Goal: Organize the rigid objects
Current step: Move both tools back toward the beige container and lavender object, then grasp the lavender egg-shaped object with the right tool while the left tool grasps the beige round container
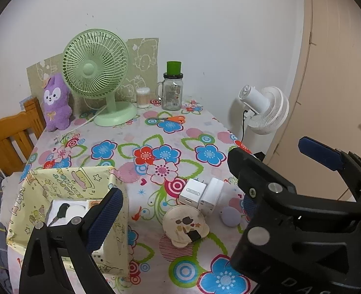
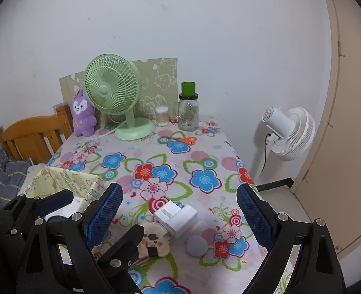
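Two white charger cubes [image 1: 200,193] [image 2: 175,215] lie side by side on the floral tablecloth [image 1: 136,147]. Just in front of them are a round beige pouch [image 1: 185,225] [image 2: 153,240] and a small lavender ball [image 1: 229,216] [image 2: 196,245]. At the left stands a yellow patterned box [image 1: 70,188] [image 2: 65,176] holding a white item with a dark green piece [image 1: 62,212]. My left gripper [image 1: 180,193] is open above the near table, one finger over the box. My right gripper [image 2: 179,187] [image 1: 267,148] is open beside it, above the chargers, with nothing between its pads.
At the back stand a green desk fan [image 1: 96,73], a purple plush [image 1: 55,103], a cotton swab jar [image 1: 143,97] and a glass jar with a green lid [image 1: 172,90]. Orange scissors [image 1: 175,119] lie near them. A white floor fan [image 1: 264,107] and a door [image 1: 340,73] are at the right, a wooden frame [image 1: 6,137] at the left.
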{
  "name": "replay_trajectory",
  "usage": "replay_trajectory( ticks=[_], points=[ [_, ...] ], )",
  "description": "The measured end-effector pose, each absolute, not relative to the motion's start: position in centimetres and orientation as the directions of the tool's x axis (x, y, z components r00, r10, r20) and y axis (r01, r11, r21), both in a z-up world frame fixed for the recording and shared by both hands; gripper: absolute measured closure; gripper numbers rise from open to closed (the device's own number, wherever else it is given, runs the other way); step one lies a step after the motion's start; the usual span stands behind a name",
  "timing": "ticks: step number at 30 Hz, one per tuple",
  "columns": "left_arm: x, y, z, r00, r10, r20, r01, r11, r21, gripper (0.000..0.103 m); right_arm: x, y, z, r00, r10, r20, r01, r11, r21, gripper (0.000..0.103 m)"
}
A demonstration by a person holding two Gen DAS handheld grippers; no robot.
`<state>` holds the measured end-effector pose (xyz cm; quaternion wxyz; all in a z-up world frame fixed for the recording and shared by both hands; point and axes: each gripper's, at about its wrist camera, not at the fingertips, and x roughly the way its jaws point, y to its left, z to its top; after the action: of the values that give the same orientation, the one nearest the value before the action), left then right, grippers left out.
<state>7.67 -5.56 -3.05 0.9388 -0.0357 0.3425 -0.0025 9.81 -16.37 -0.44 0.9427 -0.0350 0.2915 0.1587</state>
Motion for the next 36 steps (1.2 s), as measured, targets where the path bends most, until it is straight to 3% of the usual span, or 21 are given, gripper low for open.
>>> replay_trajectory(
  ticks=[7,36],
  points=[
    [8.2,-6.1,-4.4,0.769,0.003,-0.639,-0.035,0.999,-0.037,0.003,10.4,-16.9,-2.0,0.774,0.263,-0.575,-0.317,0.948,0.007,0.007],
    [11.3,-8.2,-13.0,0.658,-0.060,-0.751,0.031,0.998,-0.052,0.003,13.1,-17.9,-10.9,0.674,0.237,-0.699,-0.315,0.949,0.018,0.007]
  ],
)
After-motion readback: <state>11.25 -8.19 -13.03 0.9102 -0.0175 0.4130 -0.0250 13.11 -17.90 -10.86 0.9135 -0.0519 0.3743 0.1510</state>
